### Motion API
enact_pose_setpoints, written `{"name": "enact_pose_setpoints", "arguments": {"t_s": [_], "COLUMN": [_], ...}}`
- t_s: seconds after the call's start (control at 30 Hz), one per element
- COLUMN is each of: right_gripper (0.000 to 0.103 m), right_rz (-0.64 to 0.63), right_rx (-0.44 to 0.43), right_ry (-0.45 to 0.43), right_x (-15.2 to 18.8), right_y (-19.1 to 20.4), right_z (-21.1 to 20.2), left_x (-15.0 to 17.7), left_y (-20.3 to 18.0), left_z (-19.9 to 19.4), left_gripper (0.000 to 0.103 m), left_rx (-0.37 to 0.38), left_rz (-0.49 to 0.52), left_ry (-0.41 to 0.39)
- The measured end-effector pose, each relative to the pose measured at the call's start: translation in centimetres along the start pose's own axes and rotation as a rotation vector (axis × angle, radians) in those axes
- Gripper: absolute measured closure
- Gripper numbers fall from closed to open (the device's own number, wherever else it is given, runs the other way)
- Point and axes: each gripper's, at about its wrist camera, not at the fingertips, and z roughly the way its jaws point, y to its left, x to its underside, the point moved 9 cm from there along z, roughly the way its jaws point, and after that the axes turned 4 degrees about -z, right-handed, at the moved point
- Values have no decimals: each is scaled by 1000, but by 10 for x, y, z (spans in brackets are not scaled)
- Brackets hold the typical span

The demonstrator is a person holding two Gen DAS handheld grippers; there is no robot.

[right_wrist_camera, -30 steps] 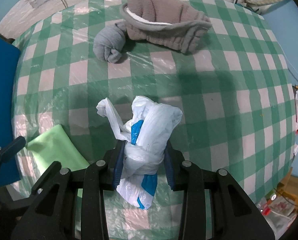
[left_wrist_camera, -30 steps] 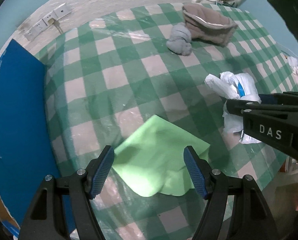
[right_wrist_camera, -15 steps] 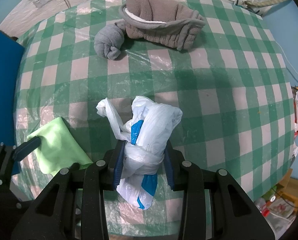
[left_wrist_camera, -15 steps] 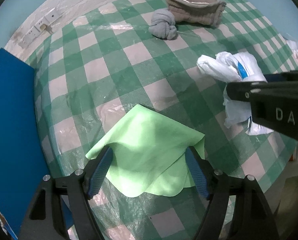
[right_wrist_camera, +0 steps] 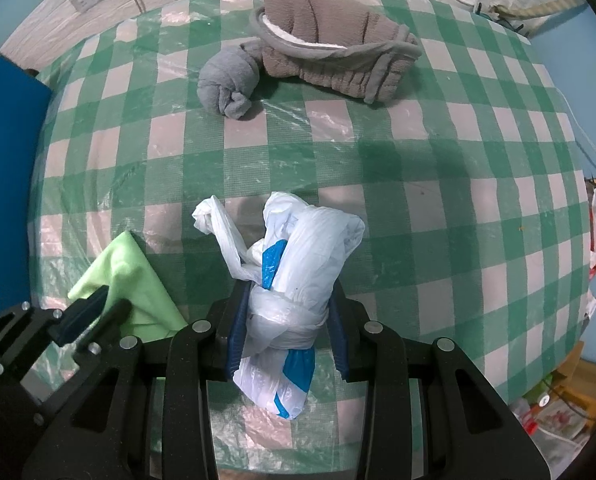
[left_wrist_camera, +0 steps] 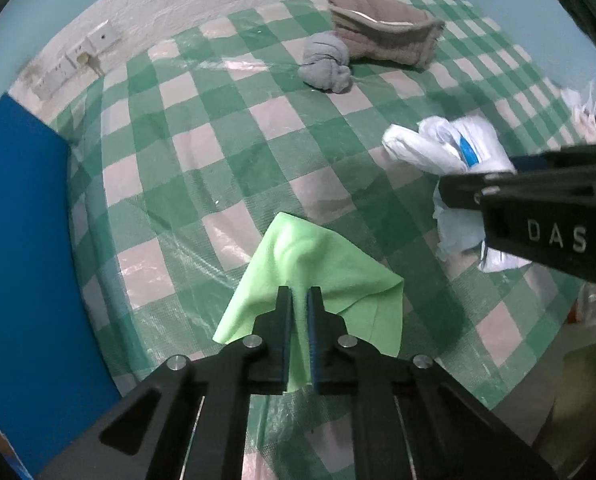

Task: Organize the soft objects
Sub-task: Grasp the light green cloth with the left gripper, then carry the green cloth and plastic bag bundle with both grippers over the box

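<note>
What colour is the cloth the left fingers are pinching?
Light green cloth, clearest in the left wrist view.

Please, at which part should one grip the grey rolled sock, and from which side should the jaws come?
Grip the grey rolled sock across its thick rounded middle, coming from straight above. It lies as a compact bundle on the checked tablecloth, so the top is free. Set the jaws clear of the brown fleece item, which touches the sock's far end.
</note>
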Motion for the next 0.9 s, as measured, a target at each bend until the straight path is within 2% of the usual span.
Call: {"name": "enact_pose_setpoints", "arguments": {"t_s": [0.17,0.47,0.9], "right_gripper": [69,69,69], "right_rz": [0,0,-36], "right_rx": [6,15,37], "right_ry": [1,0,-58], "right_x": [-1,1,-5], "right_y": [1,1,11], "right_z": [2,2,-20], "left_x": [0,-10,-30], "left_y": [11,16,42], "left_z": [-8,-33,-63], "left_gripper": [96,96,96], "left_rx": [29,80,69], "left_rz": [-48,-64,-99], "left_ry": [-11,-66,-146]}}
